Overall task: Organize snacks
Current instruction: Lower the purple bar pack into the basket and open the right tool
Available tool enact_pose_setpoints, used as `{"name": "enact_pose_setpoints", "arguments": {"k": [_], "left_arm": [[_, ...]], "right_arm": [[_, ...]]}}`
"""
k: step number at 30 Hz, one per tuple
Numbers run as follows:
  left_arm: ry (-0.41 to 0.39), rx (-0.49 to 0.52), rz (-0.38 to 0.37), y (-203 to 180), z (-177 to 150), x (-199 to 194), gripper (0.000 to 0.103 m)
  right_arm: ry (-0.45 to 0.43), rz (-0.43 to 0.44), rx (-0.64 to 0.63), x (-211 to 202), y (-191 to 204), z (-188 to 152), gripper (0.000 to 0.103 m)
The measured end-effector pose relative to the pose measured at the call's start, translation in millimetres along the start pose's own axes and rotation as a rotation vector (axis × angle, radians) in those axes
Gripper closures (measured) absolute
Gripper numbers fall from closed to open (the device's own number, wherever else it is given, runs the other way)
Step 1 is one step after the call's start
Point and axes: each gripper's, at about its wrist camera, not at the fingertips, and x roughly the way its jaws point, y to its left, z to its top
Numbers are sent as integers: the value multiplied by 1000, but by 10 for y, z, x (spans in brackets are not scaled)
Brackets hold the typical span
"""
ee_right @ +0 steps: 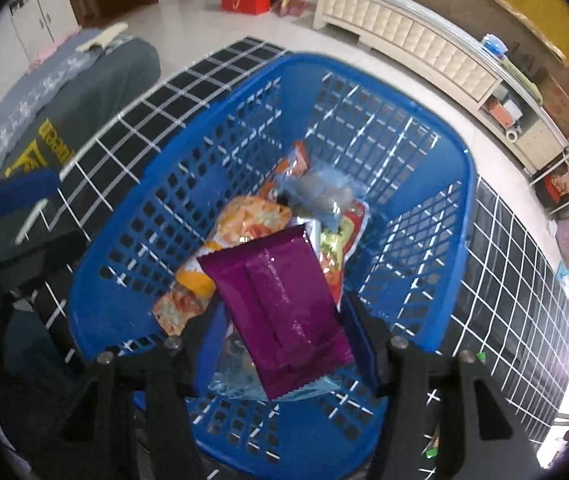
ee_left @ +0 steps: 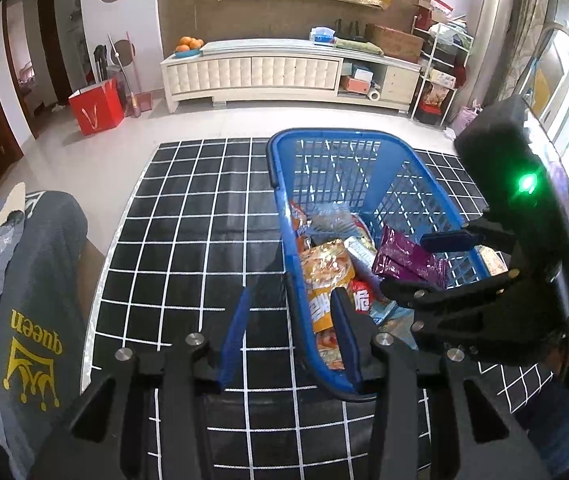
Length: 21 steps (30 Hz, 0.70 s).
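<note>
Gripping a purple snack packet [ee_right: 284, 304] between its blue-padded fingers, the right gripper [ee_right: 288, 344] points steeply down into the blue basket [ee_right: 132, 248], so the packet hangs over the heap of snacks already inside. From the left wrist view the same packet [ee_left: 408, 260] shows slanting above the basket's right side, with the right gripper [ee_left: 444, 264] clamped on its far end and a green light glowing on the gripper's black body.

The left gripper [ee_left: 288, 332] has its jaws parted with nothing between them; one blue finger sits outside the basket's left wall over the table cover, the other reaches in over the near rim [ee_left: 296, 280].

Inside the basket lie an orange-and-yellow snack bag [ee_right: 252, 220], a clear bluish wrapper [ee_right: 316, 192], a red-and-green packet [ee_right: 340, 240] and another clear bag [ee_right: 236, 376] beneath the purple one.

The basket stands on a black cloth with a white grid [ee_left: 188, 216]. To its left lies a grey cushion with a yellow crown print [ee_left: 32, 340]. Beyond, on the pale floor, are a red paper bag [ee_left: 98, 106] and a long cream cabinet [ee_left: 284, 72] with oranges [ee_left: 189, 44] on top
</note>
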Motion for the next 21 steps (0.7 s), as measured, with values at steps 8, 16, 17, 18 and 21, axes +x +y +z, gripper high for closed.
{"name": "enact_pose_setpoints", "arguments": {"k": [8,16,17,18,21], "left_arm": [[7,-32,-15,75,-62,35,64],[19,-28,-9,-27,-103,-16,64],[18,-22,-10,-55,-104,-33,64],[17,-15,-11,-93,-101,-55,64],[5,13,-7,-245,-72,-148,64]], "right_arm": [[37,41,-1,132,16,-65,41],[-14,78,55,-84,-63,-182,23],[-22,78,58,-118,-69,-195,23],[-35,77,63,-190,-100,-241,23],[-71,76,78,-373,-205,-345,23]]}}
